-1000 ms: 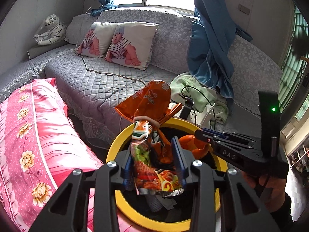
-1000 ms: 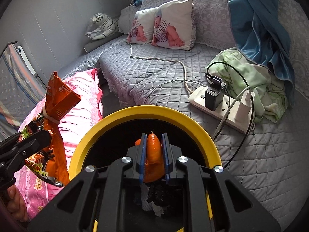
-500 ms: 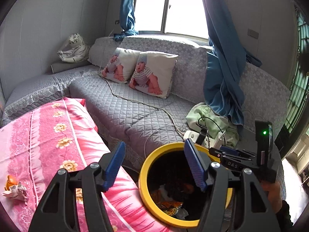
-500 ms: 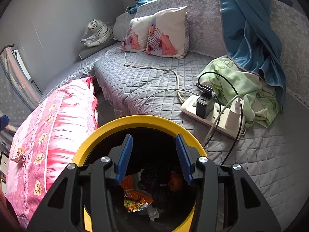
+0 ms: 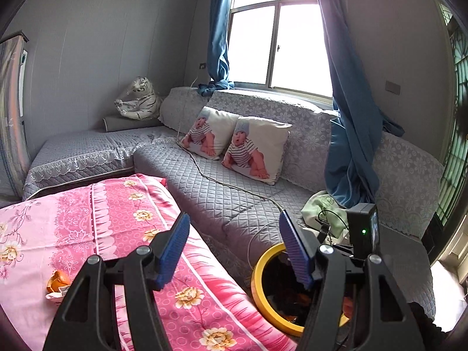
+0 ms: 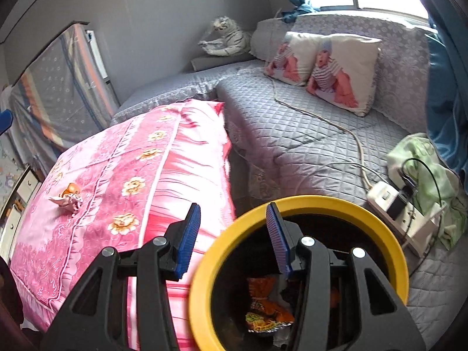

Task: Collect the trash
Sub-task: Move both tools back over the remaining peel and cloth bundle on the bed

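Observation:
The yellow-rimmed bin [image 5: 259,275] stands between the pink flowered cloth [image 5: 122,219] and the sofa. In the right wrist view its rim [image 6: 321,201] sits just under my right gripper [image 6: 232,237], which is open and empty. An orange snack wrapper [image 6: 263,313] lies inside the bin among dark trash. My left gripper [image 5: 234,245] is open and empty, above the cloth's edge and left of the bin. A piece of orange peel with crumpled paper [image 5: 57,285] rests on the pink cloth to the left; the right wrist view also shows this peel and paper [image 6: 68,196].
A grey quilted sofa [image 5: 234,193] holds two picture pillows [image 5: 237,143], a long cord [image 6: 345,128], a power strip with chargers [image 6: 392,201] and a green cloth [image 6: 424,163]. Blue curtains [image 5: 351,134] hang by the window. A plush tiger [image 5: 140,99] sits in the corner.
Both grippers opened; the snack wrapper and the orange piece dropped into the bin. Both views then rose and swung left, bringing the pink cloth and the peel into sight.

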Motion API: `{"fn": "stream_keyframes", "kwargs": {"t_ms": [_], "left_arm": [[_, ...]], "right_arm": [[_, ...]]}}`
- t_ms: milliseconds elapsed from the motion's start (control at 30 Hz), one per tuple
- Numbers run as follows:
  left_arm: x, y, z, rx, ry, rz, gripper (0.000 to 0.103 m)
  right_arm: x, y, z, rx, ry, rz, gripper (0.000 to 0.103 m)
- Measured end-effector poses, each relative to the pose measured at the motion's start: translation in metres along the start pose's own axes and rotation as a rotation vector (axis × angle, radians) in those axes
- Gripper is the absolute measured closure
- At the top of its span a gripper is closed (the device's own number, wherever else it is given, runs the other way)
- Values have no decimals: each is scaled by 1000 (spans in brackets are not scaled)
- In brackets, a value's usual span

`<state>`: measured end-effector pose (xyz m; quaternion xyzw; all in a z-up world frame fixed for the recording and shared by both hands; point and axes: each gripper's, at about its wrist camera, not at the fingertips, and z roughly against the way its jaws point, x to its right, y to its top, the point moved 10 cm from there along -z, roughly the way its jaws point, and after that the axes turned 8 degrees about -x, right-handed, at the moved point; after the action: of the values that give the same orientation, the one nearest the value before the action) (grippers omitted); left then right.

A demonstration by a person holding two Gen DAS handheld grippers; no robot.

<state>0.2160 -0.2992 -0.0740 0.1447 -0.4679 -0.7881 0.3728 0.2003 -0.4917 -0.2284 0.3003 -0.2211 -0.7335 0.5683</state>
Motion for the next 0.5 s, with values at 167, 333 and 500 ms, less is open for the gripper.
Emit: {"fn": "stream_keyframes", "kwargs": {"t_ms": [167, 333, 500], "left_arm": [[-79, -6, 16, 18, 118, 58, 39], [-200, -31, 23, -30, 295, 171, 39], [-308, -73, 21, -120, 411, 321, 39]], "right_arm": [[-86, 15, -29, -25, 118, 141, 59], [-183, 19, -58, -66, 217, 328, 59], [-257, 12, -85, -119, 272, 474, 59]]}}
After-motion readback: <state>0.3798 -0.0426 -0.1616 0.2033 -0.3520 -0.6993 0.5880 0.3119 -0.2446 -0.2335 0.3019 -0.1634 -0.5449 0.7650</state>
